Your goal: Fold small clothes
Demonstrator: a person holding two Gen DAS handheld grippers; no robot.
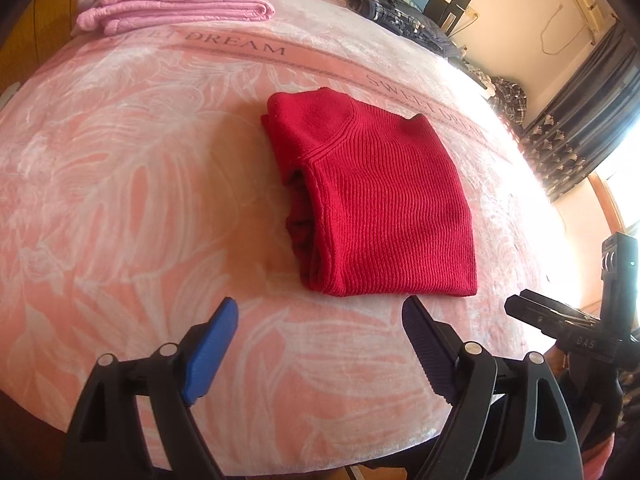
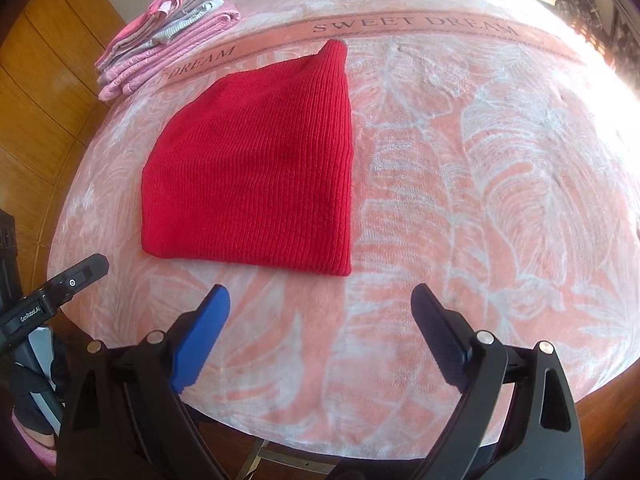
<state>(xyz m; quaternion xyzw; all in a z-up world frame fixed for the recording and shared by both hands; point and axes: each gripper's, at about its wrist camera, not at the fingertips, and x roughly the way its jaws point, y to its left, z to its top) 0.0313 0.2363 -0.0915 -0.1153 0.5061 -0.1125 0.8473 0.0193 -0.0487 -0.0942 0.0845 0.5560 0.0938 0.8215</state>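
A red ribbed knit garment [image 1: 372, 204] lies folded into a compact, roughly rectangular packet on the plush pink blanket [image 1: 120, 184] that covers the surface. Its top layer shows fine horizontal ribbing, with a smoother knit panel at the far end joined by a curved seam. On the left edge the stacked folds are open to view, showing several layers of the same thick fabric. In the right wrist view the same garment [image 2: 256, 176] tapers to a point at its far corner and ends in a straight folded edge near the camera.

The blanket is fleecy, salmon pink with large white leaf outlines and a darker band printed "SWEET DREAM" [image 1: 236, 46]. At its far left corner sits a stack of folded clothes [image 1: 176, 4], pink quilted pieces with a grey striped one between them.

The left claw [image 1: 320, 320] hovers just short of the garment's near edge, spread wide and holding nothing; its fingers [image 1: 212, 352] carry blue ridged pads on black plastic arms with metal pins. The right claw [image 2: 320, 308] is likewise wide apart and empty, above bare blanket near the garment's near right corner. Patterned curtains [image 1: 580, 128] hang at the far right.
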